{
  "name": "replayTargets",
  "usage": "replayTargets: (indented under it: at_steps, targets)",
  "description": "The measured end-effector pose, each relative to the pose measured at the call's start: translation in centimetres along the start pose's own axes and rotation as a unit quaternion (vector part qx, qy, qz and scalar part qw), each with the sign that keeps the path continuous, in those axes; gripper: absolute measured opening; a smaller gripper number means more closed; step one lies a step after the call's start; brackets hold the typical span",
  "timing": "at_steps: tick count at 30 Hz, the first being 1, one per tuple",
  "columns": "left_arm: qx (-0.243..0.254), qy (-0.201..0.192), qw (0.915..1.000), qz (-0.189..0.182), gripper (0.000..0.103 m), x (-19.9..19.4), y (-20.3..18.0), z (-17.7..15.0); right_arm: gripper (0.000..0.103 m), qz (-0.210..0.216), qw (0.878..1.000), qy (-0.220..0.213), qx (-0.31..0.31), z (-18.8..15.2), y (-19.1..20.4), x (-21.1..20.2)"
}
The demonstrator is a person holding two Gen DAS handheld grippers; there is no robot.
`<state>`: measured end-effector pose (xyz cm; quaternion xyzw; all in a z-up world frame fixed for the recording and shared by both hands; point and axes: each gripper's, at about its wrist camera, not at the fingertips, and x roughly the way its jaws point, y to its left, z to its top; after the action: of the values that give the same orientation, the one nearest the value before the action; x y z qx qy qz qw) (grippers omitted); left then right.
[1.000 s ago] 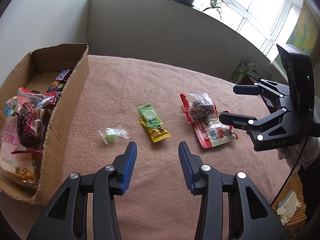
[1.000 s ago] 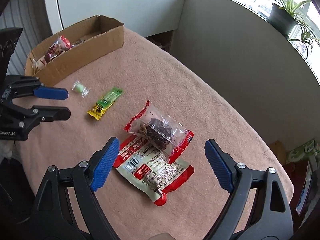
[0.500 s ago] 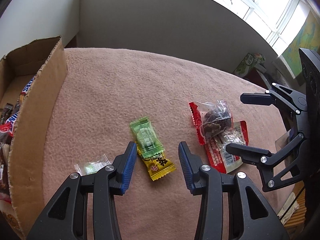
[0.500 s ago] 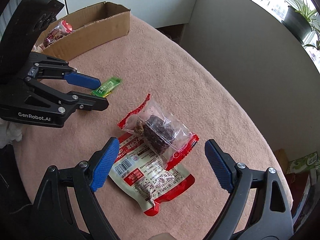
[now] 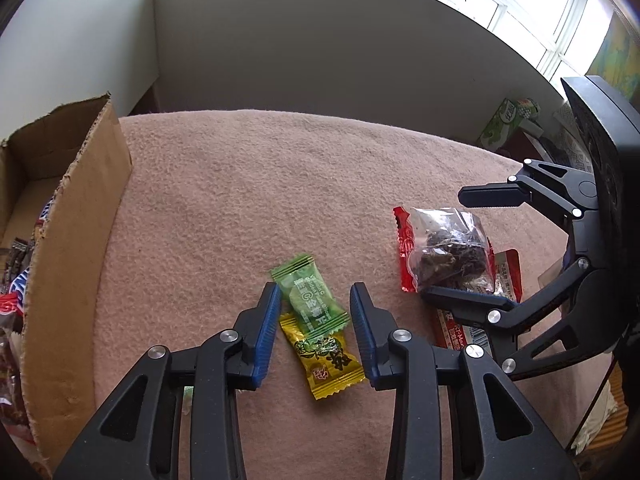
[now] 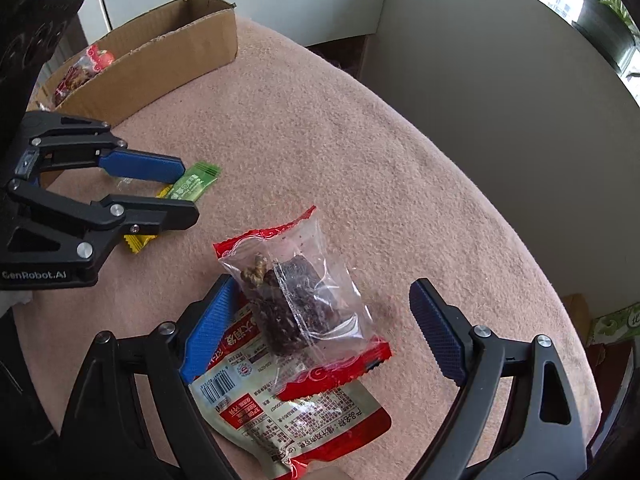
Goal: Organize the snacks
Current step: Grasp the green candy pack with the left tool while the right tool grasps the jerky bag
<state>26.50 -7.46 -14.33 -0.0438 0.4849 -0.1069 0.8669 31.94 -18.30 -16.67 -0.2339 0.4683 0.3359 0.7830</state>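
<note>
Left hand-held gripper [image 5: 312, 320]: jaws apart, nothing clamped. I have it low over the desk [image 5: 248, 184], straddling two small sachets. The green sachet [image 5: 309, 300] lies partly across the upper end of the yellow sachet [image 5: 326, 360]; both sit flat on the pink cloth between my left fingers [image 5: 264, 336]. I cannot tell if the pads touch either wrapper.

Right hand-held gripper [image 6: 320, 328]: jaws wide apart, nothing clamped. It frames the clear packet with red ends [image 6: 304, 304], which holds a dark brown lump. That packet rests on top of a flat red-and-white pouch [image 6: 288, 412] with a barcode. The inner pad on the left side of the right wrist view sits just beside the clear packet's edge and over the pouch.

From the left wrist view, the right tool [image 5: 492, 248] brackets the same clear packet [image 5: 448, 252], one finger beyond it and one on the near side.

Cardboard box [image 5: 76, 248] stands at the left edge of the desk, well apart from the four loose snacks. It holds several wrapped snacks [image 6: 82, 72], red and brown, partly hidden by the box wall.

A small clear wrapper [image 6: 123, 182] peeks out behind the left tool in the right wrist view; contents hidden.
</note>
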Motion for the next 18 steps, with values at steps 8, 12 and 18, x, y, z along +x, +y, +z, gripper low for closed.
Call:
replayTargets:
  at_steps: [8, 12, 18]
  targets:
    - [0.018, 0.002, 0.9998, 0.0, 0.024, 0.8, -0.9, 0.7, 0.078, 0.016, 0.999, -0.004, 0.04, 0.1, -1.4, -0.1]
    - [0.042, 0.0, 0.9991, 0.012, 0.023, 1.6, -2.3, 1.1, 0.064, 0.02, 0.998, -0.007, 0.051, 0.0, -1.6, -0.4]
    - [0.038, -0.003, 0.9992, 0.008, 0.021, 1.7, -2.6, 1.1, 0.043, 0.034, 0.997, -0.016, 0.068, -0.7, -1.6, -0.8]
